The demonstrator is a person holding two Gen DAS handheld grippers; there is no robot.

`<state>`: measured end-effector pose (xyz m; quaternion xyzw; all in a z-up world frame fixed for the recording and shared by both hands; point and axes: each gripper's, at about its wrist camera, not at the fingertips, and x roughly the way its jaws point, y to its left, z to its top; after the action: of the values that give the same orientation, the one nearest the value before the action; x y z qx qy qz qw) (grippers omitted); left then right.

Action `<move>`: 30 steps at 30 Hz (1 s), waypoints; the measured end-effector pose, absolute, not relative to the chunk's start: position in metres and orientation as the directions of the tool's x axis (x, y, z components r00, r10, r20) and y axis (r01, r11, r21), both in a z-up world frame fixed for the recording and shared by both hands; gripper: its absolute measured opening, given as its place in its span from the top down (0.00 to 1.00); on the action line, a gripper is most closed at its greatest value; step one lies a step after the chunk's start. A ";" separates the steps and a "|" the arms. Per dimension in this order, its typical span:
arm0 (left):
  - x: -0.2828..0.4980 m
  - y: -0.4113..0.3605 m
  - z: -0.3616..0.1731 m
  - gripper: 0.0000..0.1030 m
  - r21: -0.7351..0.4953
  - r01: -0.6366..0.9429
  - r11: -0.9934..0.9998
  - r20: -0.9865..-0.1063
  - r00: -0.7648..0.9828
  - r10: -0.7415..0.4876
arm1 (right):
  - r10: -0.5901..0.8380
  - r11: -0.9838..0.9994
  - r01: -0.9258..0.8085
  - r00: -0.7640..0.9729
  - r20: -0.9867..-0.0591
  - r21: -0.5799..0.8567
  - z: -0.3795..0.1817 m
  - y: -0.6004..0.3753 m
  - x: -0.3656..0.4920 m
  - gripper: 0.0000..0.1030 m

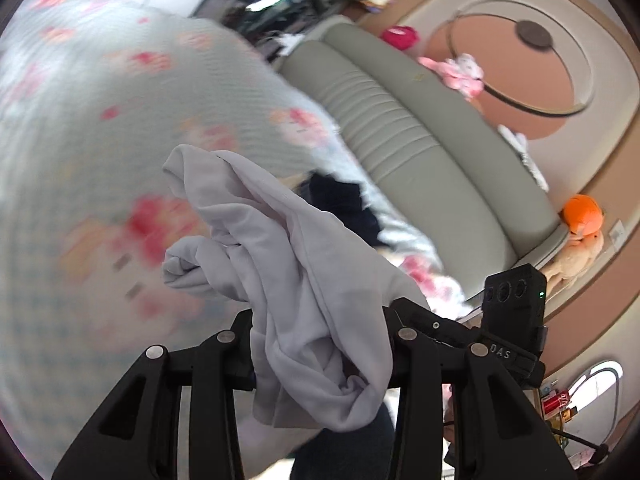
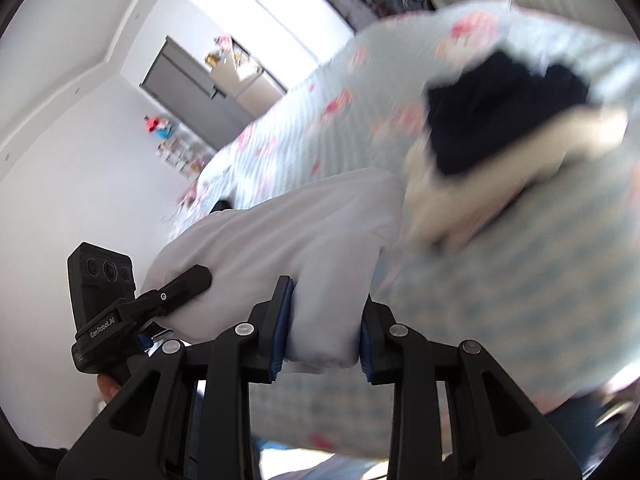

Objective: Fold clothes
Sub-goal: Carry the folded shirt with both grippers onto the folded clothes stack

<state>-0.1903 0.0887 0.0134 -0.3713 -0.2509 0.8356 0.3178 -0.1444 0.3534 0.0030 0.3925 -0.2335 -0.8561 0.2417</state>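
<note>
A pale lilac-white garment is bunched up and lifted above the bed. My left gripper is shut on a crumpled part of it, and the cloth covers both fingertips. The same garment fills the right wrist view, where my right gripper is shut on a thick fold between its blue pads. The other gripper's black finger lies against the cloth at the left. A dark navy garment lies on the bed beyond; it rests over a cream one.
The bed has a light blue checked cover with pink flowers. A grey padded headboard runs along the right, with plush toys on it. A white wall and a window lie to the left in the right wrist view.
</note>
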 end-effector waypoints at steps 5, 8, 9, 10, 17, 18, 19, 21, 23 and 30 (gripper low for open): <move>-0.257 0.163 0.043 0.61 -0.679 -0.417 -0.604 -0.381 -0.503 0.776 | -0.498 -0.834 0.212 -0.687 -0.529 0.509 0.057 0.423 -0.182 0.71; -0.300 0.198 0.017 0.55 -0.695 -0.388 -0.605 -0.406 -0.482 0.776 | -0.425 -0.869 0.152 -0.718 -0.551 0.472 0.062 0.456 -0.217 0.70; -0.314 0.209 0.003 0.49 -0.693 -0.365 -0.622 -0.438 -0.472 0.765 | -0.394 -0.884 0.125 -0.718 -0.574 0.450 0.055 0.465 -0.230 0.69; -0.327 0.218 -0.017 0.45 -0.673 -0.327 -0.664 -0.505 -0.452 0.735 | -0.362 -0.899 0.097 -0.713 -0.601 0.426 0.043 0.469 -0.242 0.67; -0.315 0.197 -0.025 0.30 -0.605 -0.337 -0.721 -0.510 -0.531 0.676 | -0.361 -0.850 -0.062 -0.655 -0.664 0.524 -0.029 0.514 -0.268 0.49; -0.306 0.191 -0.012 0.33 -0.552 -0.342 -0.760 -0.494 -0.601 0.629 | -0.353 -0.848 -0.060 -0.677 -0.645 0.526 -0.023 0.516 -0.262 0.49; -0.296 0.186 0.004 0.33 -0.506 -0.353 -0.787 -0.457 -0.664 0.592 | -0.311 -0.866 -0.068 -0.705 -0.638 0.496 -0.012 0.516 -0.257 0.47; -0.287 0.189 0.022 0.41 -0.469 -0.404 -0.786 -0.410 -0.688 0.598 | -0.255 -0.888 -0.070 -0.746 -0.615 0.454 0.006 0.515 -0.251 0.47; -0.287 0.204 0.029 0.48 -0.412 -0.469 -0.781 -0.428 -0.657 0.620 | -0.296 -0.889 -0.007 -0.755 -0.585 0.458 0.018 0.506 -0.250 0.47; -0.325 0.250 -0.024 0.47 -0.431 -0.431 -0.793 -0.623 -0.494 0.607 | -0.271 -0.949 0.058 -0.656 -0.705 0.311 -0.011 0.460 -0.259 0.47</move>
<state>-0.3247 0.2504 -0.0241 -0.4019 -0.1093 0.8572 0.3028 -0.2590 0.4603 -0.0106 0.4048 -0.1319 -0.9002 0.0914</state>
